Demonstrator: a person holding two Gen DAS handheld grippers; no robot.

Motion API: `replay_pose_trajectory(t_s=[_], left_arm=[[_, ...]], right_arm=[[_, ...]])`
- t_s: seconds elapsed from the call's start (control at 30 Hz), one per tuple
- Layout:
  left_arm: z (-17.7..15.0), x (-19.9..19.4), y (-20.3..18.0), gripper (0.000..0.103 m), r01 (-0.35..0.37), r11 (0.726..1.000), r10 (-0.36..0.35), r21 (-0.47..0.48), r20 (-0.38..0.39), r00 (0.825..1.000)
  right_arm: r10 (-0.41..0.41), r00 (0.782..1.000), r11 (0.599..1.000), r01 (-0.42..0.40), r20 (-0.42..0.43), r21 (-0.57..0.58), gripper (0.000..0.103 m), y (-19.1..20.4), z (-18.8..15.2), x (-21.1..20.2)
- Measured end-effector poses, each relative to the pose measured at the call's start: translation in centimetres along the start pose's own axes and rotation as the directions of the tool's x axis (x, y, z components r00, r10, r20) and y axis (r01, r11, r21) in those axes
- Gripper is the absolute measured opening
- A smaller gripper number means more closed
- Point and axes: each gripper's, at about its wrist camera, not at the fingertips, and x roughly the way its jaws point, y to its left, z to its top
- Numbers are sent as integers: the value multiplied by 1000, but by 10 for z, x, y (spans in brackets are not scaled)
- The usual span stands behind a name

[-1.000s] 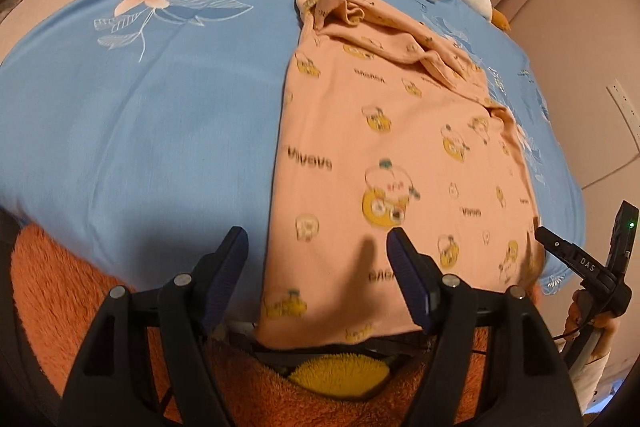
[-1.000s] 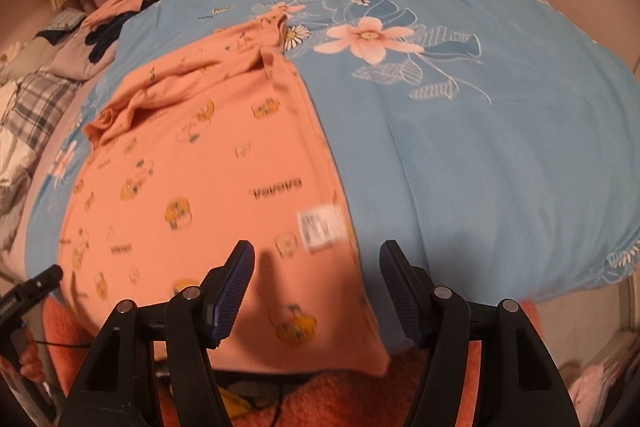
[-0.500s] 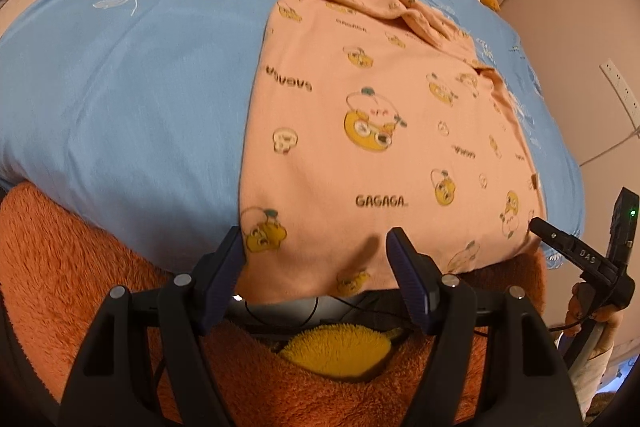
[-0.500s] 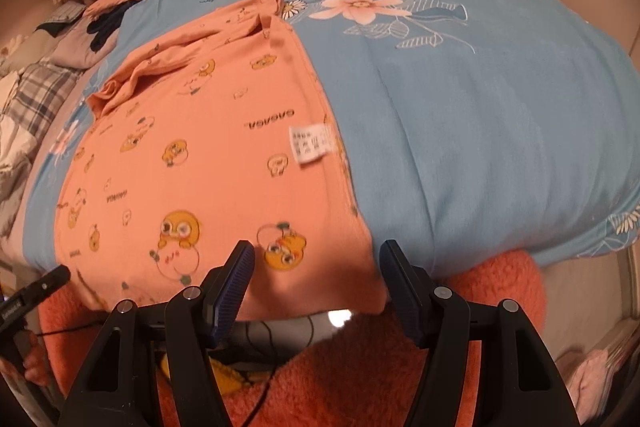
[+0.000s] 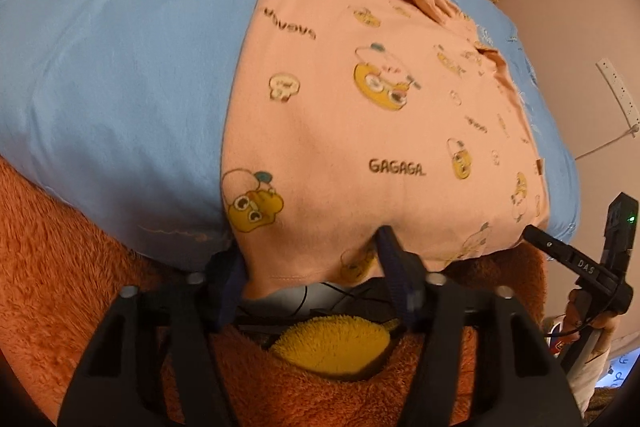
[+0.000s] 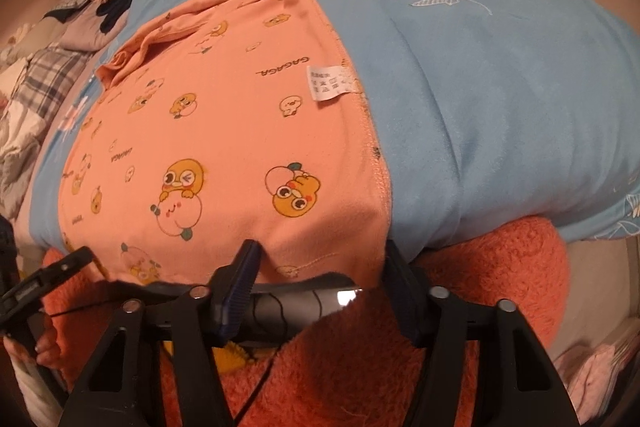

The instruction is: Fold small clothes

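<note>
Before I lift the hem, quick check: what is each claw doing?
Left claw: closing around the shirt hem; grip unclear.
Right claw: same, at the other corner.

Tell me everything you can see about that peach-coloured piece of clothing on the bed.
The peach garment is soft knit cloth printed with yellow cartoon ducks and the word GAGAGA. It lies spread flat on the blue floral bedspread, its far end bunched into folds and its near hem hanging over the bed's edge. A white care label shows at one side seam. The left hand-held gripper and right hand-held gripper each straddle a near hem corner, their jaws having just been closing.
</note>
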Motion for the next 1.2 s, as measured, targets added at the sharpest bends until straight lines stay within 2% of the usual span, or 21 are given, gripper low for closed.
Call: replay_pose_trajectory(t_s=[0.03, 0.07, 0.1, 0.13, 0.17, 0.2, 0.33, 0.5, 0.67, 0.8, 0.97, 1.03, 1.17, 1.2], left_arm=[[-2, 2, 0, 40, 8, 1000, -8, 3, -12, 1000], [-3, 3, 0, 33, 17, 1000, -17, 0, -22, 1000], [-3, 4, 0, 19, 25, 1000, -25, -4, -31, 999], [-4, 4, 0, 12, 27, 1000, -28, -6, -36, 999], [-5, 1, -2, 10, 27, 1000, -27, -8, -25, 999], [-5, -2, -4, 8, 27, 1000, -27, -2, -21, 999], [-1, -22, -9, 7, 71, 997, -71, 9, 1, 997], [11, -56, -15, 6, 126, 992, -126, 8, 80, 989], [34, -77, -16, 6, 203, 979, -201, 1, 142, 969], [55, -76, -8, 6, 232, 972, -222, -47, 159, 962], [91, -57, 2, 6, 270, 956, -254, -115, 139, 957], [104, -45, 10, 6, 260, 953, -242, -154, 126, 962], [131, -20, 25, 7, 290, 924, -275, -247, 95, 957], [135, -17, 26, 7, 280, 926, -266, -252, 90, 960]], right_arm=[[5, 1000, 1000, -5, -4, -10, 48, 1, 0, -1], [6, 1000, 1000, -6, -7, -24, 43, 2, -1, -1], [3, 1000, 999, -4, -7, -33, 39, 3, -1, -2], [-3, 1000, 999, 2, -4, -45, 30, 5, -1, -3], [-3, 1000, 999, 3, 2, -54, 20, 6, -2, -6], [7, 1000, 998, -7, 4, -58, 16, 6, -2, -8], [76, 997, 996, -75, 25, -48, 12, 5, 0, -21], [178, 981, 984, -176, 72, -35, 12, 5, 9, -41], [284, 952, 958, -285, 114, -10, 12, 9, 34, -48], [332, 933, 940, -340, 136, 36, 12, 8, 54, -46], [343, 928, 928, -359, 146, 100, 12, 6, 81, -30], [344, 928, 925, -361, 142, 120, 12, 4, 92, -22], [277, 954, 942, -293, 112, 163, 12, 4, 114, 0], [278, 955, 940, -292, 104, 175, 12, 3, 118, 5]])
